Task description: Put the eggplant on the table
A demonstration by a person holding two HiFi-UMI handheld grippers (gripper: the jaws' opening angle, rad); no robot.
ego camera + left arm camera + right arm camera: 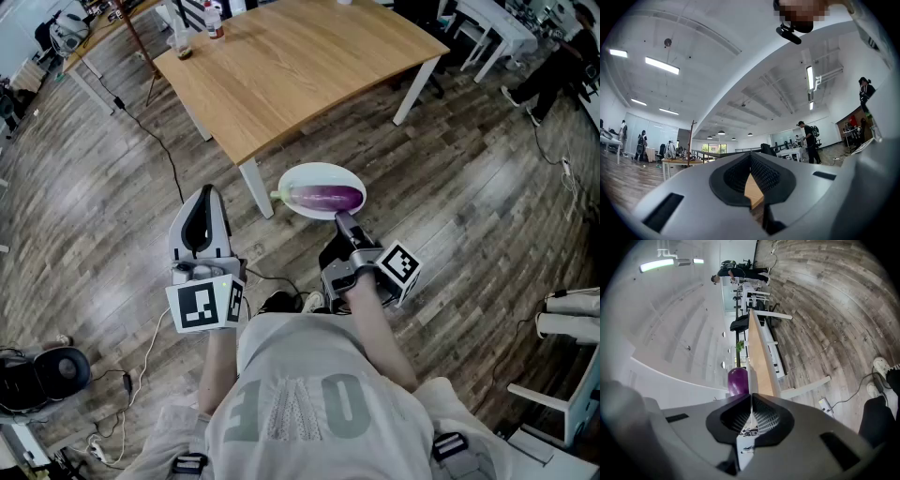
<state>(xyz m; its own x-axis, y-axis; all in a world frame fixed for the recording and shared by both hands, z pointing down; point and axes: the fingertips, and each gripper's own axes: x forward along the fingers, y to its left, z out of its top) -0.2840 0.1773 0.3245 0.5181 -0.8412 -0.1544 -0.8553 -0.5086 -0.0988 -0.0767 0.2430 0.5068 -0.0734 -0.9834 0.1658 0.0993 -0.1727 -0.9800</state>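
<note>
A purple eggplant [328,197] lies on a white oval plate [319,170] held above the wooden floor, just in front of the near corner of the light wooden table [300,66]. My right gripper [339,218] is shut on the plate's near rim. In the right gripper view the plate [750,380] runs edge-on between the jaws of that gripper [751,399], with the eggplant [738,380] beyond and the table [761,357] behind it. My left gripper [208,191] hangs to the left of the plate, shut and empty; in its own view the left gripper [751,157] points at the table [752,190].
Two bottles [181,42] [216,21] stand at the table's far left corner. A white table leg [255,187] is close to the plate. Cables cross the floor [159,141]. A black device [37,375] sits low left, white furniture [572,328] at the right.
</note>
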